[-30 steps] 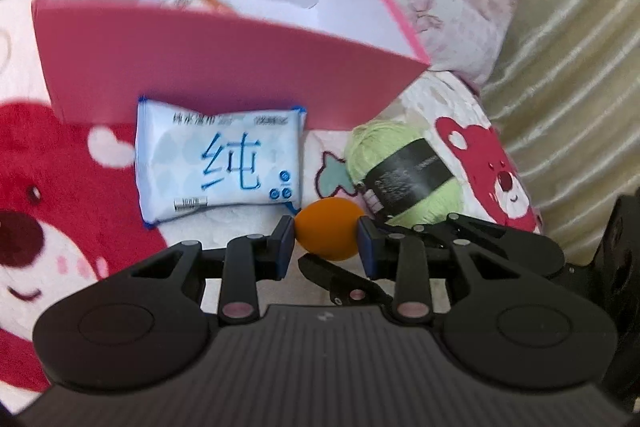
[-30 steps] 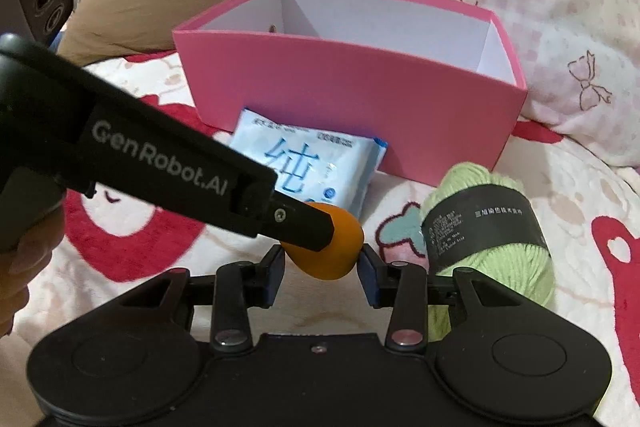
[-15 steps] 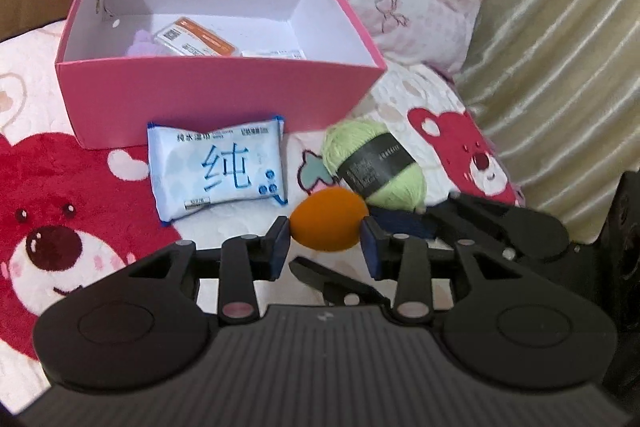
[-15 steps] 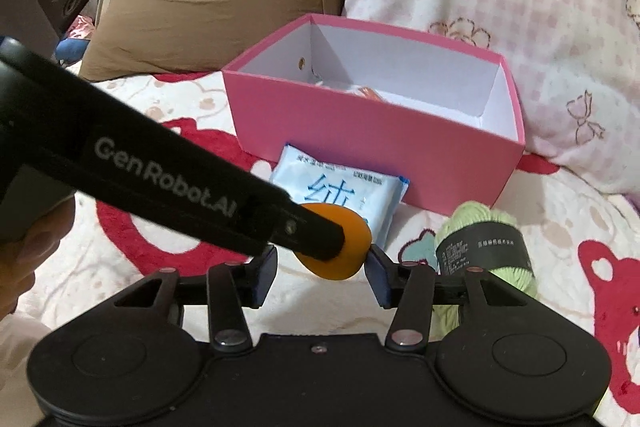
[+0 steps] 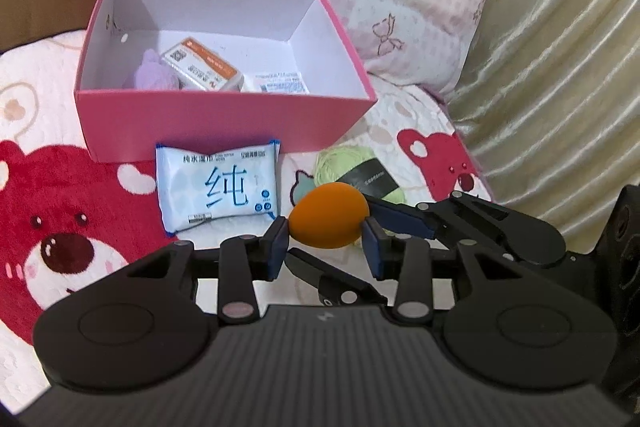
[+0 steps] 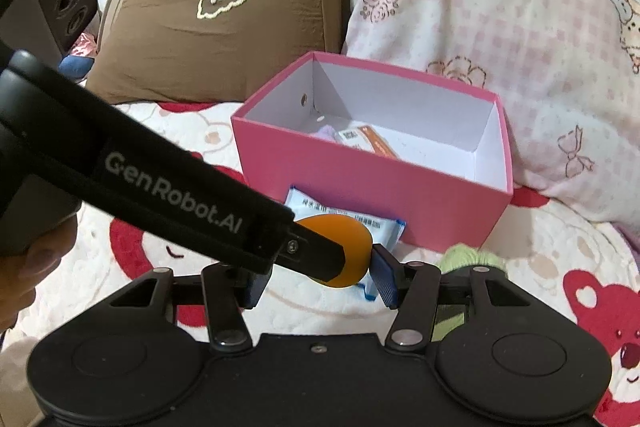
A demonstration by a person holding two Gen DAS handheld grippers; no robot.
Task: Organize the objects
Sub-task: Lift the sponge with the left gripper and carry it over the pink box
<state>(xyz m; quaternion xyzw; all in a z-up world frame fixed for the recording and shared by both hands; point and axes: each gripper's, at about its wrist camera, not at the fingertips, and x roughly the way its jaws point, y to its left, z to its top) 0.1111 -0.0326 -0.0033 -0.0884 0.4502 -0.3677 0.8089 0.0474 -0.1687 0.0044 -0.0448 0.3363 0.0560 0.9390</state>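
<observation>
1. A bed (image 5: 60, 187) with a red-bear blanket carries an open pink box (image 5: 224, 119).
2. The left gripper (image 5: 326, 239) clamps an orange egg-shaped sponge (image 5: 328, 215) above the blanket.
3. The right gripper (image 6: 316, 277), its jaws just widening, straddles the sponge; only its right pad seems to touch it.

bg: brown pillow (image 6: 224, 39) w/ cloud patch, pink checked pillow (image 6: 500, 39) beside it, red bear-print blanket (image 5: 60, 227) underneath, beige ribbed curtain (image 5: 560, 67) at right edge.

Bear-print bed cover (image 5: 60, 211) w/ pink box (image 5: 208, 123), wipes pack (image 5: 218, 193), green yarn (image 5: 344, 167), pillows (image 6: 480, 27).
</observation>
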